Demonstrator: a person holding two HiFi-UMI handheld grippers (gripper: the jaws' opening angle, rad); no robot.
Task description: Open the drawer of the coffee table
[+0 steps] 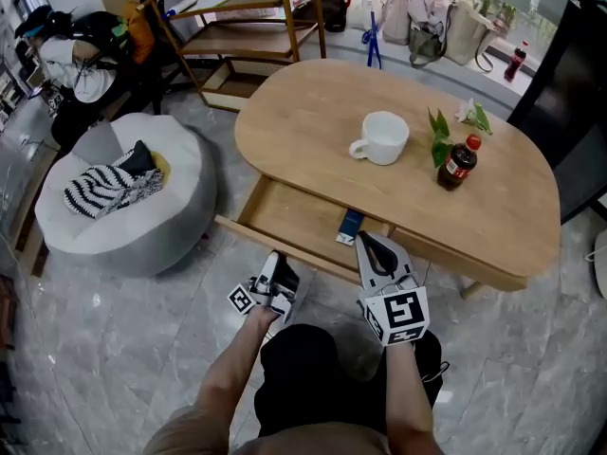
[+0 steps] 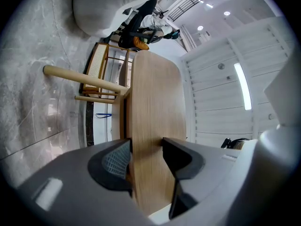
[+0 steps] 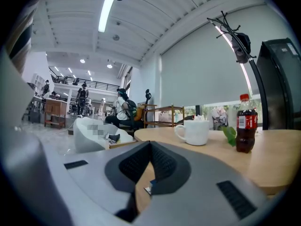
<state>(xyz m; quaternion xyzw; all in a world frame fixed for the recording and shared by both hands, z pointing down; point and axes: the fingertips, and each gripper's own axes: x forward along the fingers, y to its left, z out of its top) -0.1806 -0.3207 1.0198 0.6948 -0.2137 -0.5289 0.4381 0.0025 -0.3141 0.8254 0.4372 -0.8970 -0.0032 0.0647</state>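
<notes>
Jutting from under the coffee table (image 1: 313, 102), the drawer (image 1: 285, 218) sits well open toward the person. The left gripper (image 1: 281, 271) straddles the drawer's front board, jaws apart and apparently released. The right gripper (image 1: 370, 245) is clenched and empty, just beside it. Opening looks essentially done, so the next move is drawing the left gripper clear.

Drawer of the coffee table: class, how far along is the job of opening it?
Done: the drawer stands pulled well out from under the tabletop, a blue packet showing inside. In hand: the left gripper is at the drawer's front edge, jaws apart; the right gripper, shut and empty, is near the packet. Left: probably nothing but drawing the grippers away.
</notes>
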